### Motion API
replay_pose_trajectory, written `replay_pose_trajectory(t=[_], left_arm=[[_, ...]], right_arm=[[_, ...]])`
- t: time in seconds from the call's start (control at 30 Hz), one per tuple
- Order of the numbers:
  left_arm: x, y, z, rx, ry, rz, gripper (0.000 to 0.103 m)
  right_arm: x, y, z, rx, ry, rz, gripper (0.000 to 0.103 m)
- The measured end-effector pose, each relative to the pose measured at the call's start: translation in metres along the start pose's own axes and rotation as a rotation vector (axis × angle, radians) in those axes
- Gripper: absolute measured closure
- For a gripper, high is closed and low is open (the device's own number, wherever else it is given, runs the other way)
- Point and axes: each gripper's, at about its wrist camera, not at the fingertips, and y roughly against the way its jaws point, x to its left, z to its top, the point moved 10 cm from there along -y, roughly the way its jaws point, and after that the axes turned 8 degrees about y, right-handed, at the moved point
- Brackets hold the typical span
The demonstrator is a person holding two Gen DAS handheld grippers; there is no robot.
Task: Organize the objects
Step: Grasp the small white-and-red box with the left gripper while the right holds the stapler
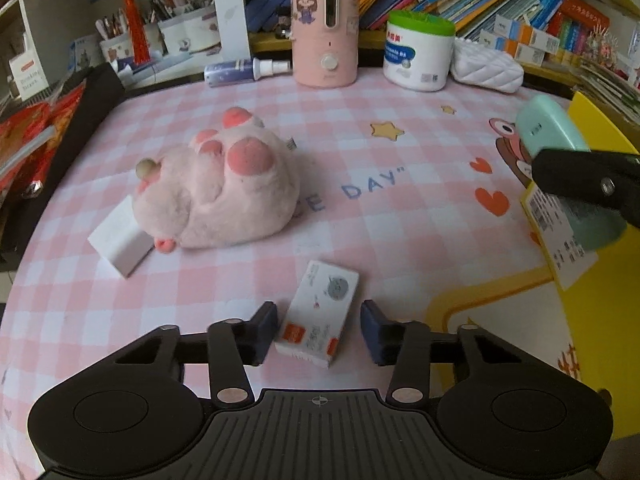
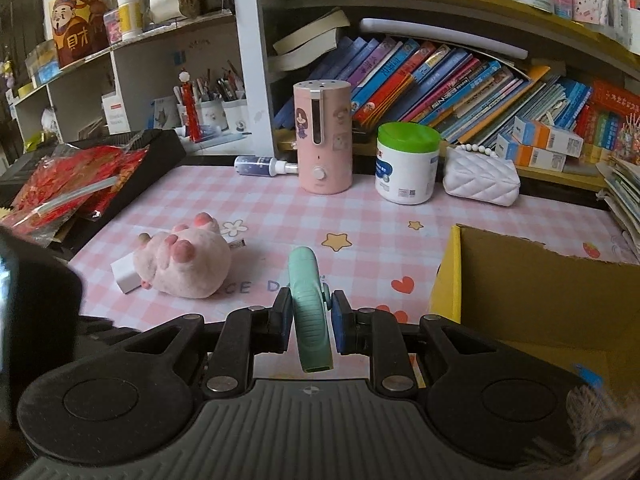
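Pink plush paw (image 1: 224,188) and white block (image 1: 120,242) lie beyond left gripper (image 1: 319,330), jaws loosely flanking small box (image 1: 318,314).

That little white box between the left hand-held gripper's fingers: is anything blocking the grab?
Nothing visible. The white box lies on the tablecloth between the left hand-held gripper's fingers; the plush toy sits well beyond.

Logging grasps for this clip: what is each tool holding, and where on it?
Right tool: shut on the mint green object, pads on its flat sides. Left tool: straddles the small white box, pads not touching; nothing held.
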Motion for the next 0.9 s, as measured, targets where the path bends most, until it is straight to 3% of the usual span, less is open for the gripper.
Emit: replay_pose_trajectory(t=[0.13,0.53,0.9], left_arm=[[0.003,0.001,0.001,-0.001,0.017,0.009,0.075],[0.025,0.061,-0.004,-0.072,0.142,-0.058,0.075],[0.044,0.108,-0.041,-0.098,0.156,-0.075,0.075]], right_arm=[[0.004,0.001,-0.001,0.003,0.017,0.019,0.084],[0.025,0.003,-0.008,0.034,0.03,0.055,0.084],[0.049,0.016,-0.037,0.126,-0.003,0.061,0.084]])
